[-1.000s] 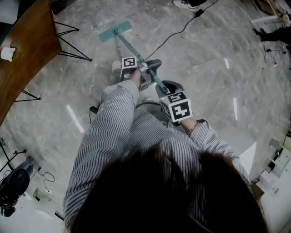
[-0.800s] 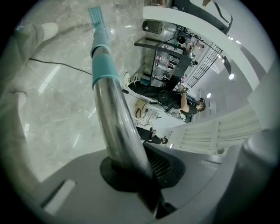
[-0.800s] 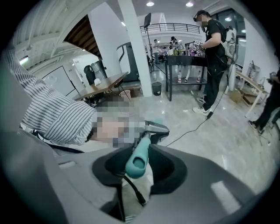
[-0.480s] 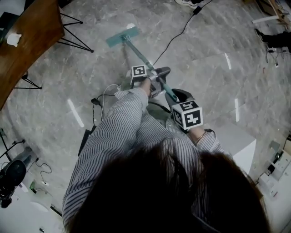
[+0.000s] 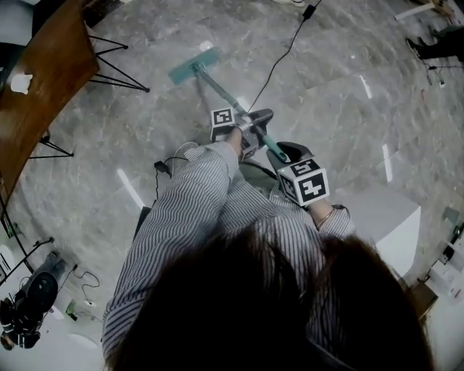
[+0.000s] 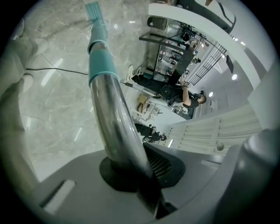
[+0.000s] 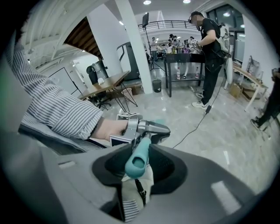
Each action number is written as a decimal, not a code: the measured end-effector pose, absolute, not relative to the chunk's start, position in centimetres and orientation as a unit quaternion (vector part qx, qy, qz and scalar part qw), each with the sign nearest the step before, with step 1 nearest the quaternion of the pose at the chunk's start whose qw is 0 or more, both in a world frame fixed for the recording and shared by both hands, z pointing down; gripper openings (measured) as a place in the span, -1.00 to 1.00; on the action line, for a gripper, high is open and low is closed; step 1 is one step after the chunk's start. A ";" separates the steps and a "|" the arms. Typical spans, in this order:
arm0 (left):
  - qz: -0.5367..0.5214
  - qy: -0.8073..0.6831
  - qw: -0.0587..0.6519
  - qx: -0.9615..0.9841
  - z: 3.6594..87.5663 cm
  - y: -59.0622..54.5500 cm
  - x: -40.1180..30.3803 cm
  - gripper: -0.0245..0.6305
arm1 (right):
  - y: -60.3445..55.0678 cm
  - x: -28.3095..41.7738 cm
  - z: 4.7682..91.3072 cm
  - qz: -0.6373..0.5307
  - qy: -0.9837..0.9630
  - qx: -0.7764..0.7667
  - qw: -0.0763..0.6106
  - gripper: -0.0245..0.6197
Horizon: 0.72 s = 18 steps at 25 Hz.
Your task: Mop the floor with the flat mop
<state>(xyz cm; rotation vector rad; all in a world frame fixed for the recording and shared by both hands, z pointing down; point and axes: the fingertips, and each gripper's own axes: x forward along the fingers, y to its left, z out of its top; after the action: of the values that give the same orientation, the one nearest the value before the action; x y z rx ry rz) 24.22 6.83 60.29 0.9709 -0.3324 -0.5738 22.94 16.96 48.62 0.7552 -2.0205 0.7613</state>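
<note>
The flat mop's teal head [image 5: 194, 65] lies on the grey marble floor, up and left of me. Its pole [image 5: 221, 93] slants back toward my body. My left gripper [image 5: 245, 132] is shut on the metal part of the pole; in the left gripper view the pole [image 6: 114, 118] runs out from between the jaws to a teal collar [image 6: 101, 61] and the mop head [image 6: 95, 9]. My right gripper [image 5: 288, 154] sits higher up the pole, shut on the teal handle end [image 7: 137, 160]. The right gripper view also shows the left gripper [image 7: 146, 127] ahead.
A wooden table [image 5: 43, 80] on black wire legs stands at the left. A black cable [image 5: 283, 58] crosses the floor beyond the mop, and more cables [image 5: 163, 167] lie by my feet. A white box [image 5: 391, 224] is on the right. A person [image 7: 210, 57] stands across the room.
Both grippers and the mop have shifted down and to the right in the head view, mostly in the earlier half second. Both grips on the pole are unchanged.
</note>
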 end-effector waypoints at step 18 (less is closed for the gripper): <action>-0.274 -0.164 0.829 0.459 61.0 7.7 24.4 -0.81 | 18.2 23.2 49.5 0.302 -0.804 0.279 0.430 -0.54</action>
<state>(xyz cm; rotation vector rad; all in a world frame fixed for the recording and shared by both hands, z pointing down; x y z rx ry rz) 24.39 7.68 61.03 0.9746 -0.3490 -0.5808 23.18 18.18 49.54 0.6969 -2.0065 0.7528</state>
